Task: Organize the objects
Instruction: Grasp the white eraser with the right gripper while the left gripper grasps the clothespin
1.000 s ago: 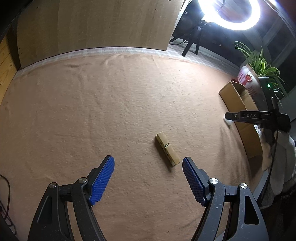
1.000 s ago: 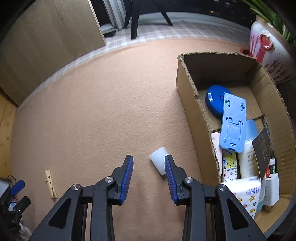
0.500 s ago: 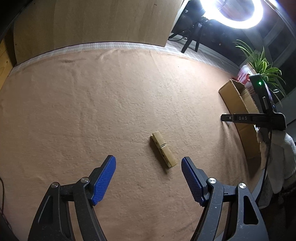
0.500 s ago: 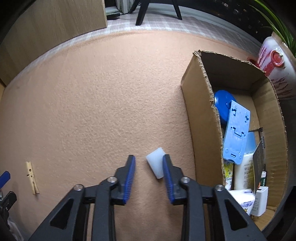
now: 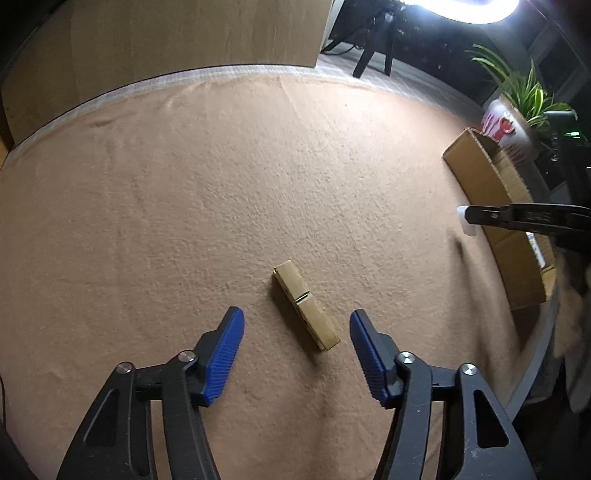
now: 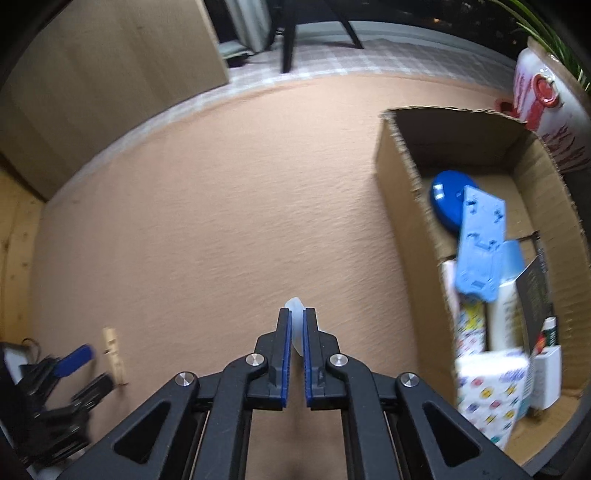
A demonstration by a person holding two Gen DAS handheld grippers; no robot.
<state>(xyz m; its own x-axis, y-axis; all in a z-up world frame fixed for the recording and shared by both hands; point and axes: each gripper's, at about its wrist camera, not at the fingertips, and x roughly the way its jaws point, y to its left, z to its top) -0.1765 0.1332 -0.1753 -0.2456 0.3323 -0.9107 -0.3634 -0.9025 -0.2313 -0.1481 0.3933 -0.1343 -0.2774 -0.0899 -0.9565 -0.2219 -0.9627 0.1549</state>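
Note:
A wooden clothespin [image 5: 306, 305] lies on the tan cloth between the fingertips of my left gripper [image 5: 295, 325], which is open around it without touching. It also shows small in the right wrist view [image 6: 115, 354]. My right gripper [image 6: 296, 317] is shut on a small white translucent cap [image 6: 294, 308], held above the cloth left of the cardboard box [image 6: 406, 192]. From the left wrist view the cap [image 5: 463, 221] shows at the tip of the right gripper [image 5: 480, 216], beside the box [image 5: 495, 206].
The box holds a blue disc [image 6: 447, 203], a blue plastic stand [image 6: 480, 247], a tissue pack [image 6: 487, 391] and several bottles and packets. A potted plant [image 5: 517, 107] stands behind it. A wooden panel [image 5: 184, 33] lines the far edge.
My right gripper has closed on the white cap and lifted it off the cloth. My left gripper has moved forward, so the clothespin now lies between its fingertips.

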